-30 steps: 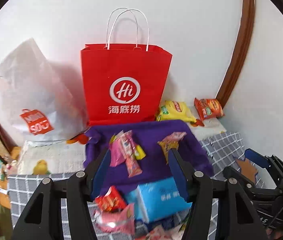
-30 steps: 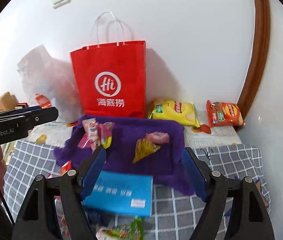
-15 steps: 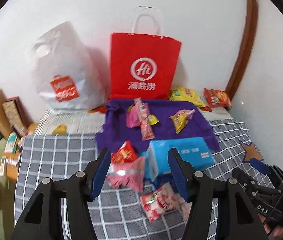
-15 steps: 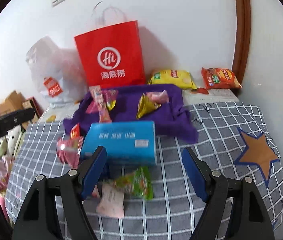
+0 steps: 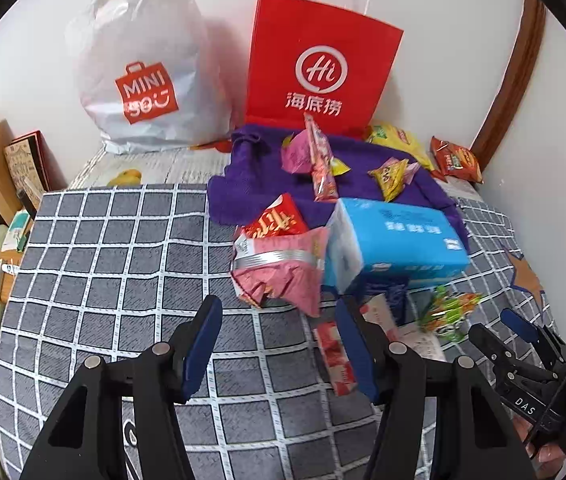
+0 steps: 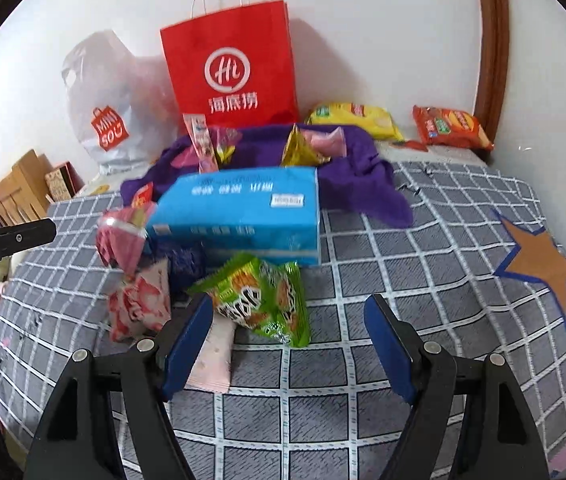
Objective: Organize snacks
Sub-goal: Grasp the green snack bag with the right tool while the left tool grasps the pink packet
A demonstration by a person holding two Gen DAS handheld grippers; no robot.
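Snack packets lie scattered on a grey checked bedspread (image 5: pixel 115 248). A pink packet (image 5: pixel 283 268) and a red packet (image 5: pixel 277 220) rest left of a blue tissue pack (image 5: pixel 399 240). My left gripper (image 5: pixel 279 320) hovers open just below the pink packet, holding nothing. A green packet (image 6: pixel 263 292) lies in front of the blue tissue pack (image 6: pixel 239 212), and my right gripper (image 6: pixel 289 320) stands open just before it, empty. More packets sit on a purple cloth (image 5: pixel 251 176) behind. The right gripper (image 5: pixel 519 340) shows at the left wrist view's lower right.
A red paper bag (image 5: pixel 319 64) and a white plastic bag (image 5: pixel 143 68) stand against the wall. Yellow (image 6: pixel 355 118) and orange (image 6: pixel 451 126) packets lie at the back right. Wooden boxes and a book (image 5: pixel 27 164) sit at the left edge. An orange star (image 6: pixel 539 260) marks the bedspread.
Both grippers have come down and tilted toward the bedspread, so the snack pile now lies close ahead. Their jaws have kept the same width.
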